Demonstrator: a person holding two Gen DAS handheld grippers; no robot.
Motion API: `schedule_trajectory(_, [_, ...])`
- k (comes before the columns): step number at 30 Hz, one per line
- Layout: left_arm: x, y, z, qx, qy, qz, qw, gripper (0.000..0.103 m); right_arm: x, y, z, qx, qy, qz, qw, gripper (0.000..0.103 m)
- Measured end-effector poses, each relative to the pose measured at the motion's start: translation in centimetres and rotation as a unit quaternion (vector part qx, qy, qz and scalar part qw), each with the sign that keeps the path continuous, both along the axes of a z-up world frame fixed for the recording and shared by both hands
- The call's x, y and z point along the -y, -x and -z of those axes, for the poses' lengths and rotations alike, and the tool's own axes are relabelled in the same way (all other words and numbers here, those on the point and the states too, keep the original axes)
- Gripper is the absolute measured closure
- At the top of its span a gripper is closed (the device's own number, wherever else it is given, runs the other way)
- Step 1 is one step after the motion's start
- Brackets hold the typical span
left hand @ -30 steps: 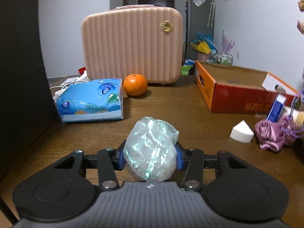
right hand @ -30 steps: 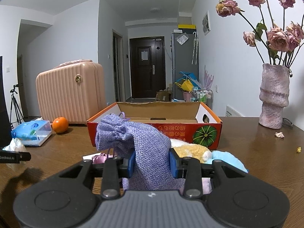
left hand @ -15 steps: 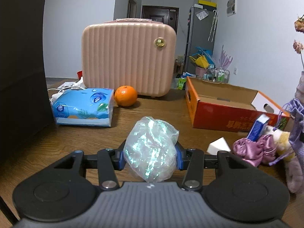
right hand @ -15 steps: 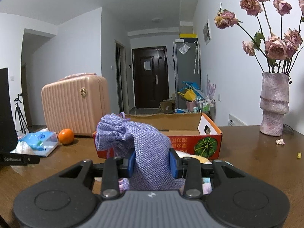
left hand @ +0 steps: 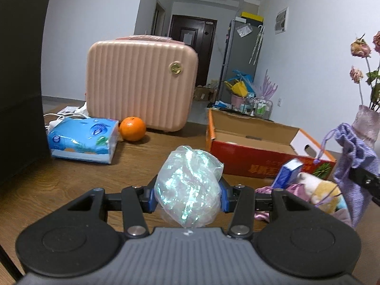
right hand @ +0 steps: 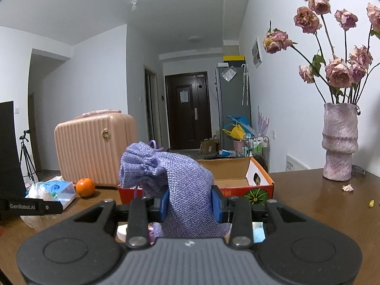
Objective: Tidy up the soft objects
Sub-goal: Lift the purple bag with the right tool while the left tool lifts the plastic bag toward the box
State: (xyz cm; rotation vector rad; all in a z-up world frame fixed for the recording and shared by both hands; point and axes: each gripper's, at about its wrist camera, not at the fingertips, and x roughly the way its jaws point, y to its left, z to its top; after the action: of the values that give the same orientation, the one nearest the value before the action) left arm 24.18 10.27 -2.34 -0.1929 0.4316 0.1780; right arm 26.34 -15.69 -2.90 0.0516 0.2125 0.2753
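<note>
Box (left hand: 251,147) nearer; left gripper (left hand: 187,196) clamps bag (left hand: 188,187).

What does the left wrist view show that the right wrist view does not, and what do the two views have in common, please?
Only the left wrist view shows the blue carton and the yellow plush toy in the pile by the box. Only the right wrist view shows the whole pink vase of dried roses and the tripod. Both show the pink suitcase, the orange, the tissue pack, the orange cardboard box, the iridescent plastic bag in the left gripper and the purple drawstring pouch in the right gripper.
</note>
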Motion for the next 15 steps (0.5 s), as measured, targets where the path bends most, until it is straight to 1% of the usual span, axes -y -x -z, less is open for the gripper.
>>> schedule_trajectory(4, [0.9,0.1,-0.5,0.008,0.003,0.003,1.0,0.055,0.1,0.1,-0.3,0.008,-0.002,0.0,1.0,0.068])
schedule_trajectory(15, [2.0,-0.7,-1.2,0.014,0.007,0.001,0.9999,0.055,0.5,-0.2,-0.4,0.018,-0.003,0.003,1.0,0.068])
